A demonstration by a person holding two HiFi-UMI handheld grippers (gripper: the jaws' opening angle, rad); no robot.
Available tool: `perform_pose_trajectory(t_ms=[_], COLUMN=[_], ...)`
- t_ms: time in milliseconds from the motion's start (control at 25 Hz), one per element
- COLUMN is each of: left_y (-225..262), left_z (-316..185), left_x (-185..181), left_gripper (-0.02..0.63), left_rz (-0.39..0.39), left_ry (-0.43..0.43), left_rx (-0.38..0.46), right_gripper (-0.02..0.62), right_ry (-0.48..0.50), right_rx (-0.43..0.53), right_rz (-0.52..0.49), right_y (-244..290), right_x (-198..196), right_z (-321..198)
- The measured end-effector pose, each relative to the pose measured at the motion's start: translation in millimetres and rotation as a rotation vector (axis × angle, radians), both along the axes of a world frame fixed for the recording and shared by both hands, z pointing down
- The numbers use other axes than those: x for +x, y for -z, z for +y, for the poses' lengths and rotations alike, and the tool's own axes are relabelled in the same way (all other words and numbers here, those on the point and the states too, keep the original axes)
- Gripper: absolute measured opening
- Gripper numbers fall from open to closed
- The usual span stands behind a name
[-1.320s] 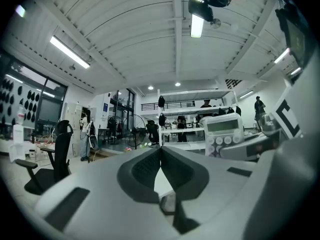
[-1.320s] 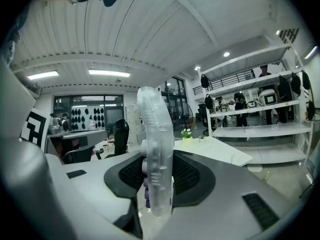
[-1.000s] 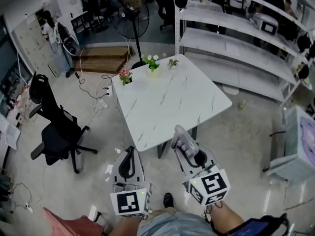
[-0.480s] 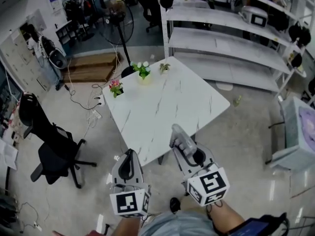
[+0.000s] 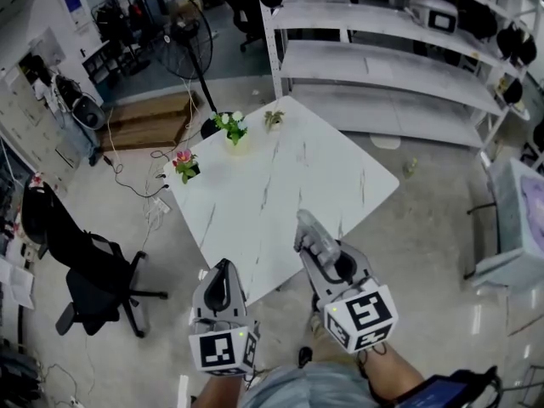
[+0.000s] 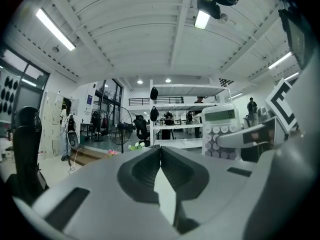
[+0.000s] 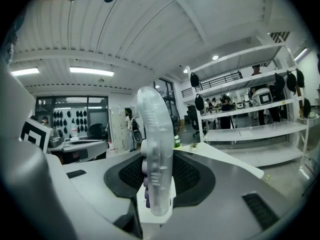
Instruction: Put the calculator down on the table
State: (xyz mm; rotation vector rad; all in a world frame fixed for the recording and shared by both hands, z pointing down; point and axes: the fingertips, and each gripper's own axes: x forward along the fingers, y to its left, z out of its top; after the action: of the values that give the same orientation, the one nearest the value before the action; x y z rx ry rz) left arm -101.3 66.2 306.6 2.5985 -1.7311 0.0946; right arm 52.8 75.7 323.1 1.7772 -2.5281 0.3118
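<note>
White marble-look table (image 5: 280,177) takes up the middle of the head view, with a long white shelving rack (image 5: 382,66) behind it and a black office chair (image 5: 81,270) off to the left.

Next size down is the tongs. The right gripper (image 5: 311,235) is clamped on the calculator (image 7: 156,154), which stands on edge between the pads with its purple keys facing left. It's up in the air over the near part of the tabletop, not touching it. The left gripper (image 5: 223,272) is pinched together with nothing in it, just at the table's near edge. Smallest bits are three little potted plants (image 5: 231,130) at the far corner.

Progress-wise, I'd say the carrying is basically done and the putting down isn't. What's left is to lower the calculator onto the bare top and let go.

Compared with a second ago, the table has slid closer and lower in the head view, so both grippers now overlap it more, and the chair has drifted further left. The grip on the calculator looks unchanged.
</note>
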Motion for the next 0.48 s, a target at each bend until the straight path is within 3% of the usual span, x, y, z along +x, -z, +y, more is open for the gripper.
perform_pose_trajectory(t_ms=[480], left_y=[12.7], left_z=[-125.7], left_x=[39.4], left_gripper=[0.008], left_rz=[-0.039], left_ry=[0.042], left_rx=[0.002], right_gripper=[0.145], right_ry=[0.066], right_rx=[-0.061], right_rz=[-0.020], right_y=[-13.9], right_x=[30.8], right_z=[-121.0])
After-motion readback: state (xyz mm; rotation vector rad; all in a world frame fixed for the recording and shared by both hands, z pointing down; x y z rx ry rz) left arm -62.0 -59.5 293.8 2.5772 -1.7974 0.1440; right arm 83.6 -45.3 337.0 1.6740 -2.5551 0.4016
